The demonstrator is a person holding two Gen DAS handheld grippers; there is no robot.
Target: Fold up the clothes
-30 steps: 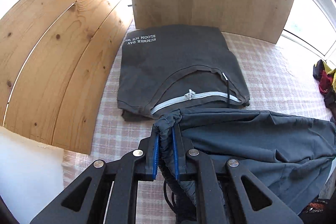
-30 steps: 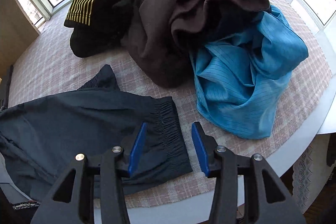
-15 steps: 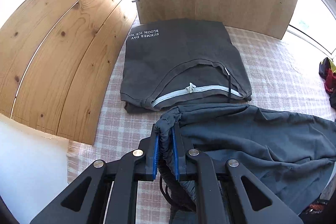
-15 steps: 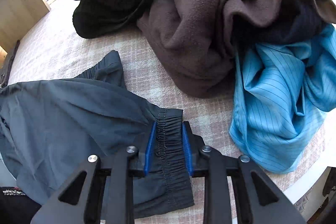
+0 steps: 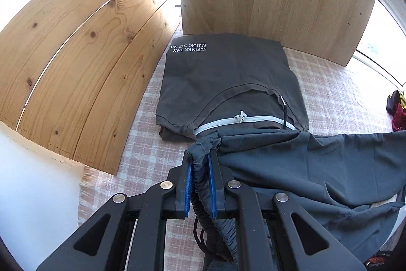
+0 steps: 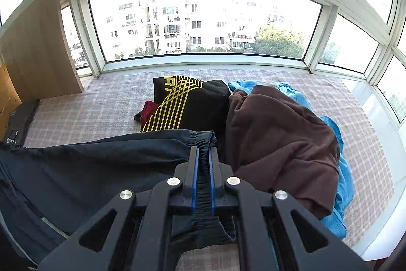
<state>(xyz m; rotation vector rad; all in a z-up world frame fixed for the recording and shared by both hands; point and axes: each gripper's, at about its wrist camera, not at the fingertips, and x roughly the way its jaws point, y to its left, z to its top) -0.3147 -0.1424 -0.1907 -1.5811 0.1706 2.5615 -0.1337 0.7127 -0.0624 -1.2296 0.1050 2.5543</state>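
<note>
Checked cloth under bay windows; both claws pinch grey trousers.

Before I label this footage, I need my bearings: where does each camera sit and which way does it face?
Left wrist: on the left gripper, facing the folded shirt and wooden boards; only its fingers show, shut on the grey shorts.
Right wrist: on the right gripper, facing the window and clothes pile; its fingers pinch the waistband.
Shared: the shorts, checked cloth, folded shirt.
</note>
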